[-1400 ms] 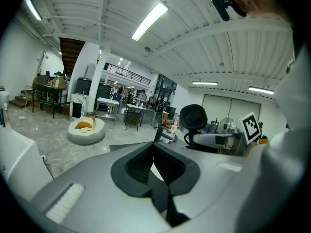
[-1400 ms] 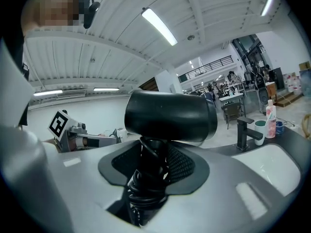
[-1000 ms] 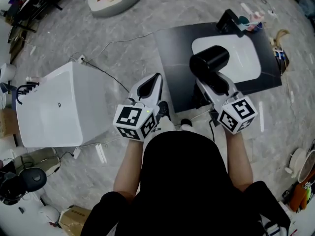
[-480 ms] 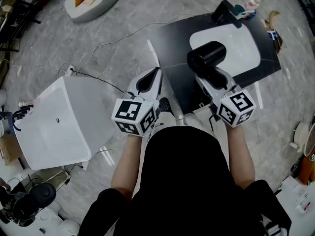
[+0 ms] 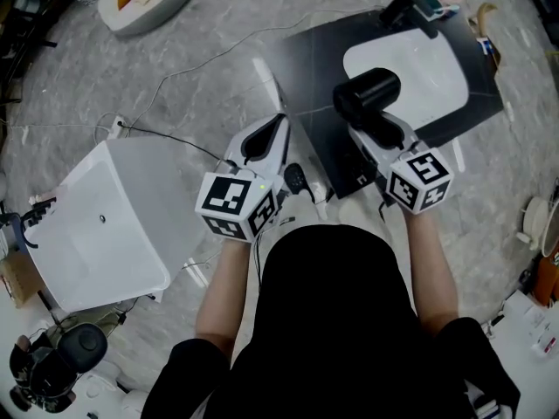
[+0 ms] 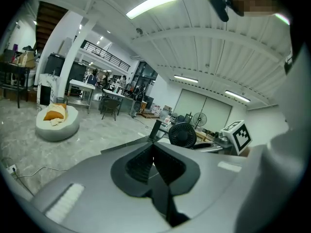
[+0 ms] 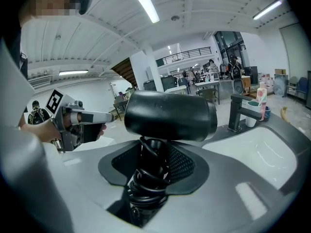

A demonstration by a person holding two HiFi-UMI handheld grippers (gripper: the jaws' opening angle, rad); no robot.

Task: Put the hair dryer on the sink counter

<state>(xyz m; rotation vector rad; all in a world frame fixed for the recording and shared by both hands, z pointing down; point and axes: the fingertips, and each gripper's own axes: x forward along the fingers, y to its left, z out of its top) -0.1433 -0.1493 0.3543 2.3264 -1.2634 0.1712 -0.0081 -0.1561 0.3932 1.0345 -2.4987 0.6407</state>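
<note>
Your right gripper (image 5: 376,126) clamps the dryer (image 5: 367,92) handle, upper right of centre, over the counter (image 5: 307,75). Left gripper (image 5: 272,134): jaws together, empty.

A black hair dryer (image 5: 367,94) with a short, thick barrel was held off the desk (image 5: 306,68), its handle clamped between the jaws of the right gripper (image 5: 369,123). A black cord (image 7: 146,176) was wound in coils around the handle. The barrel was carried crosswise, above the near left edge of the white basin (image 5: 419,68). The desk, a dark slab, was set far and to the right.
</note>
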